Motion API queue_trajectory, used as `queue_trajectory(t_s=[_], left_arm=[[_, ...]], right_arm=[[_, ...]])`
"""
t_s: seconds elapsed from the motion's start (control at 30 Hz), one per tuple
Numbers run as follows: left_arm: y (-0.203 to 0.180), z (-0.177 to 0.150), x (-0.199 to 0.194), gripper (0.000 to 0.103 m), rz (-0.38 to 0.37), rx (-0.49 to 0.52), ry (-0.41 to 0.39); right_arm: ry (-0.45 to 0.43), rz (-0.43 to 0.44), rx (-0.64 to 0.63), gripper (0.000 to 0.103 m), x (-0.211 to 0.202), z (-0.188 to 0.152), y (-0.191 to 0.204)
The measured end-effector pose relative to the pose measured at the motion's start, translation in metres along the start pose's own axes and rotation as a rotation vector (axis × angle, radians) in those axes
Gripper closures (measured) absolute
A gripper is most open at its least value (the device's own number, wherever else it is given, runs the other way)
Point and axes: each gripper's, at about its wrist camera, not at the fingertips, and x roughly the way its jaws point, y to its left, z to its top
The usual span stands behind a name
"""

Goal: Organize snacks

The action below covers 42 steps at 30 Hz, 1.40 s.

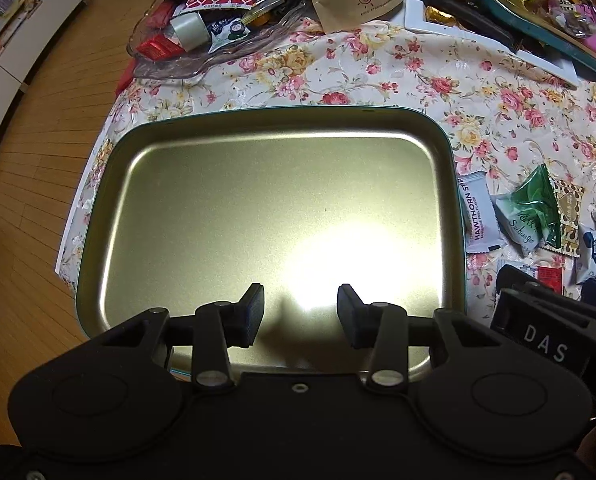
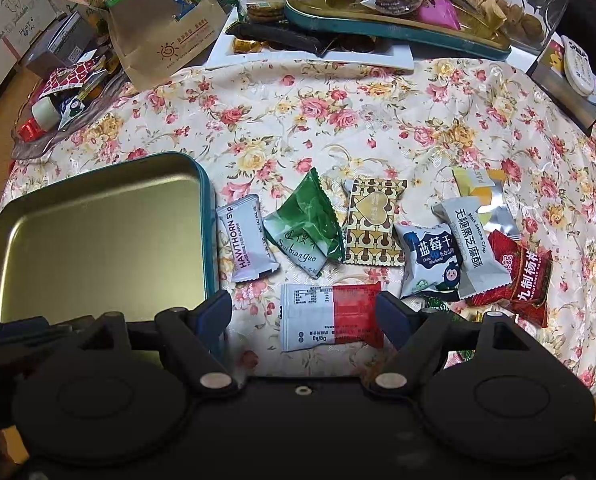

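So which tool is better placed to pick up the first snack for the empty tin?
Right. The right tool hangs open with the red-and-white packet between its fingers. The left tool is open over the bare tin tray, with no snack between its fingers.

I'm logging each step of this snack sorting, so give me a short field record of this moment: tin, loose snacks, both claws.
tin: empty gold tin tray with teal rim, on floral tablecloth
loose snacks: wrapped packets lie right of the tin, including Hawthorn strip, green packet, gold heart packet
left claw: open, over the tin, holding nothing
right claw: open, either side of the red-and-white packet, not gripping
progress: no snack in the tin
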Motion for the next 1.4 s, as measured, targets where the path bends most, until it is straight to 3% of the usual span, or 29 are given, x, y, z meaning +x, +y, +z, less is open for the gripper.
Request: queue_trajectory(t_s=[1.4], left_arm=[[-0.0008, 0.0000, 0.0007, 0.053, -0.017, -0.022, 0.025]], right_arm=[[0.033, -0.002, -0.011, 0.021, 0.0050, -0.0016, 0.0006]])
